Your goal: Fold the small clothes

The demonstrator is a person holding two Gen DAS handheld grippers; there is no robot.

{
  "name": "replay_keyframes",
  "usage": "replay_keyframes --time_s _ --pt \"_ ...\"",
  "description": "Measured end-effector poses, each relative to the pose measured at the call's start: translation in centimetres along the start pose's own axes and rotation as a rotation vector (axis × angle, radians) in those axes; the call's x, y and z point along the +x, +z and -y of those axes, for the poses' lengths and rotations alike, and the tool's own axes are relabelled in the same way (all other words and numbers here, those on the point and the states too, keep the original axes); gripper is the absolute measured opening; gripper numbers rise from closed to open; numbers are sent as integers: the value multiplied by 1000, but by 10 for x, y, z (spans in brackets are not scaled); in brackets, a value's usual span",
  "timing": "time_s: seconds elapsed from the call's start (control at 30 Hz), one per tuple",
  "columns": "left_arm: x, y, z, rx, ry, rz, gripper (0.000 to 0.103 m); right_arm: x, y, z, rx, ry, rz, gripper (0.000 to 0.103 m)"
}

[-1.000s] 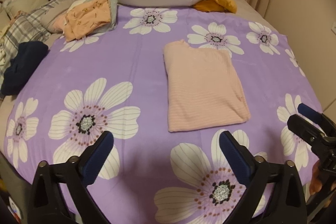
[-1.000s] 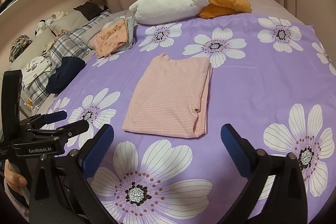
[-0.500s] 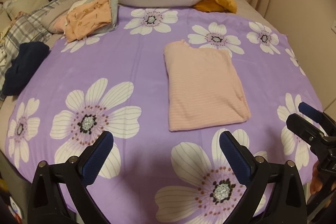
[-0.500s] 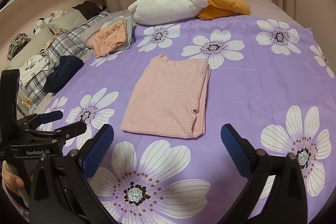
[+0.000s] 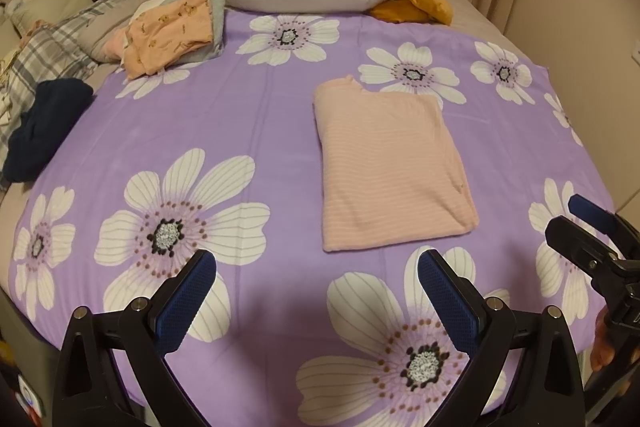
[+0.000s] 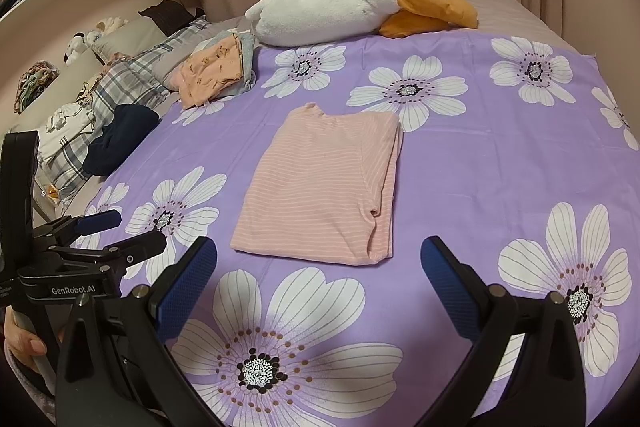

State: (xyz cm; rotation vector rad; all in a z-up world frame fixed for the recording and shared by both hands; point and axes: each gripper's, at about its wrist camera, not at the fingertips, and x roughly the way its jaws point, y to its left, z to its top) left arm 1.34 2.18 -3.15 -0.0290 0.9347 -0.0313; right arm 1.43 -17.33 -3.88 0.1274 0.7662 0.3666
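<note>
Your left gripper (image 5: 316, 289) and right gripper (image 6: 318, 277), both spread empty short of the folded pink striped knit top (image 6: 320, 187), risk pinching the purple floral sheet (image 6: 500, 163) beneath it.

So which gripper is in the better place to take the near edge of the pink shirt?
Probably the right gripper: the pink shirt's near edge lies straight ahead of its open jaws. The left gripper sees it off to the right.
</note>
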Motion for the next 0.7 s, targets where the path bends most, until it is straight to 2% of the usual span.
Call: replay_keyframes --time_s 0.7 --pt "2 1 -1 2 3 10 100 8 -3 -1 11 -2 -20 103"
